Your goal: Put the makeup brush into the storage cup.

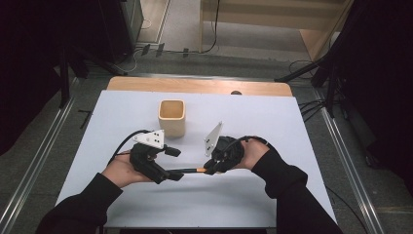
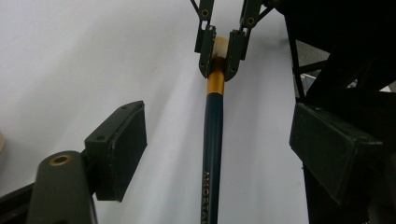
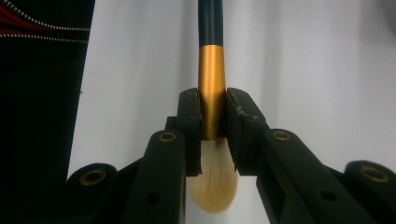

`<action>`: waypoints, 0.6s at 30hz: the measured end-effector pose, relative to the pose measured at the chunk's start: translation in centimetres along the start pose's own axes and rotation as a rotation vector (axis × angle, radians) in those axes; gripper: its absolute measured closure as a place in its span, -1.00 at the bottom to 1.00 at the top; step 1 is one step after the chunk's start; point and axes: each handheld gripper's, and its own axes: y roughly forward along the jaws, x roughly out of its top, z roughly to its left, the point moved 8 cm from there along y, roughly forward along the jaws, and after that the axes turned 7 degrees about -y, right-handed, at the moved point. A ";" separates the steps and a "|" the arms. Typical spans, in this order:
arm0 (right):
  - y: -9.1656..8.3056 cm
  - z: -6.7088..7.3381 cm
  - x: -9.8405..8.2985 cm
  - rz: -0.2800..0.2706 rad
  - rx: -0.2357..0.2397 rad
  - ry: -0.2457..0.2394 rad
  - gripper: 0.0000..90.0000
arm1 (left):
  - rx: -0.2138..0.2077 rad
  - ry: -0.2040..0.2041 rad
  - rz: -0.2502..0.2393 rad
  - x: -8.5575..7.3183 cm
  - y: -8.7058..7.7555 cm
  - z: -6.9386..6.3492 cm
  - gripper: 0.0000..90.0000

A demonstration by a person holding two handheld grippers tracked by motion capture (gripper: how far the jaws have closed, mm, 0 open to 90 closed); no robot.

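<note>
White sheeting covered the table (image 1: 272,195), and on it, toward the far side, a square wooden cup (image 1: 172,117) stood upright and empty.

The right gripper (image 1: 210,167) pinched a makeup brush (image 1: 187,170) on its gold ferrule, holding it level just above the sheet between the two hands. The left gripper (image 1: 173,163) stood spread, its jaws either side of the dark handle and clear of it. The step in hand looked like a handover. To do it well, the left jaws should close squarely on the middle of the handle, and the right should let go only once that grip is firm, or the brush may tip or drop.

Seen from the right gripper view, the pads (image 3: 189,126) clamped the ferrule just above the pale bristles (image 3: 214,182). The left gripper view alone gave the lettering along the handle (image 2: 212,140) and the gap on each side of it.
</note>
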 end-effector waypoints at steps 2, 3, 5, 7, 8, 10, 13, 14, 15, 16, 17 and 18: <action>0.0 -0.1 0.1 0.000 -0.004 -0.005 0.73 | 0.001 0.006 0.004 0.0 0.0 0.0 -0.56; 0.0 -0.1 0.2 -0.001 -0.007 -0.001 0.73 | 0.001 0.014 0.007 -0.1 0.1 0.0 -0.55; 0.0 0.0 0.4 0.004 0.005 0.010 0.73 | -0.006 0.019 0.017 -0.2 0.3 0.0 -0.55; 0.1 -0.1 0.5 0.003 0.009 0.001 0.73 | -0.002 0.025 0.031 -0.3 0.5 0.0 -0.54; 0.1 -0.2 0.6 0.004 0.003 0.006 0.73 | 0.001 0.031 0.046 -0.4 0.8 0.1 -0.52; 0.1 -0.2 0.7 0.002 0.012 0.004 0.73 | 0.009 0.032 0.052 -0.5 0.9 0.2 -0.51; 0.2 -0.2 1.0 0.006 0.008 0.003 0.73 | 0.011 0.037 0.068 -0.7 1.2 0.2 -0.47; 0.3 -0.3 1.1 0.006 0.003 -0.005 0.73 | 0.016 0.041 0.074 -0.7 1.3 0.3 -0.46; 0.4 -0.2 1.1 0.008 0.010 -0.001 0.73 | 0.015 0.039 0.075 -0.7 1.4 0.3 -0.44; 0.4 -0.2 1.2 0.011 0.009 -0.006 0.73 | 0.014 0.043 0.075 -0.7 1.4 0.3 -0.41; 0.5 -0.2 1.2 0.014 0.006 -0.007 0.73 | 0.018 0.045 0.073 -0.7 1.5 0.4 -0.38; 0.5 -0.2 1.2 0.017 0.007 -0.005 0.73 | 0.022 0.049 0.073 -0.7 1.5 0.5 -0.36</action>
